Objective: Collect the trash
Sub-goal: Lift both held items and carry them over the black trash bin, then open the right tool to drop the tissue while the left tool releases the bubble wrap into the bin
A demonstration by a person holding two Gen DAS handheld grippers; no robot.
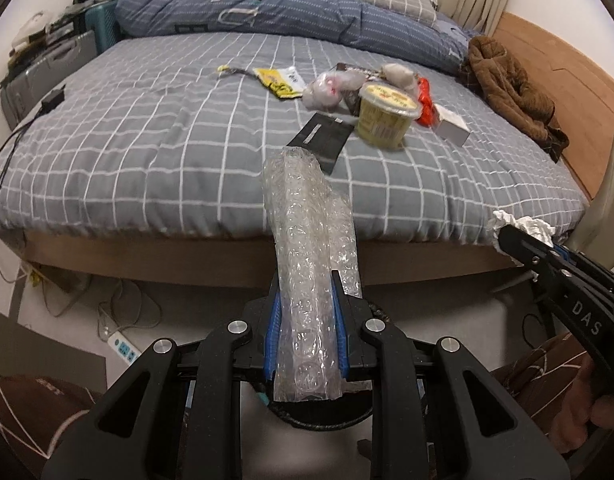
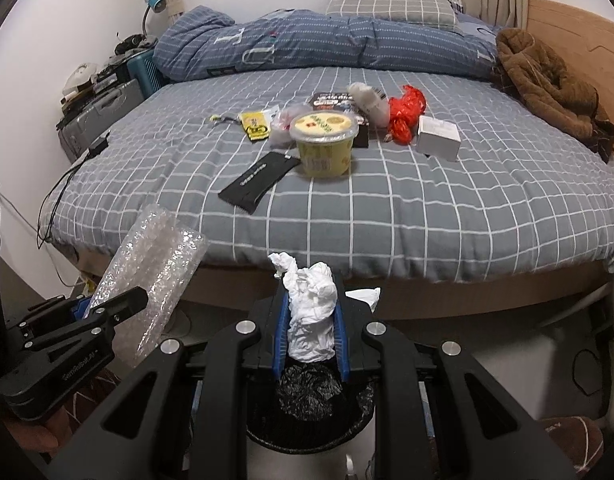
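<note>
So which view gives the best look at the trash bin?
The right wrist view. There the bin, lined with a black bag, shows below the right gripper, which is shut on crumpled tissue. In the left wrist view only a dark arc of its rim peeks out beneath the bubble wrap clamped in the left gripper.

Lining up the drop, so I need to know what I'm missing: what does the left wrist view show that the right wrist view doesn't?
Only the left wrist view: a white power strip on the floor.
Only the right wrist view: the black-lined bin open below the right gripper, and a blue lamp.
Both: left gripper shut on bubble wrap, right on crumpled tissue, yellow cup on the bed.
</note>
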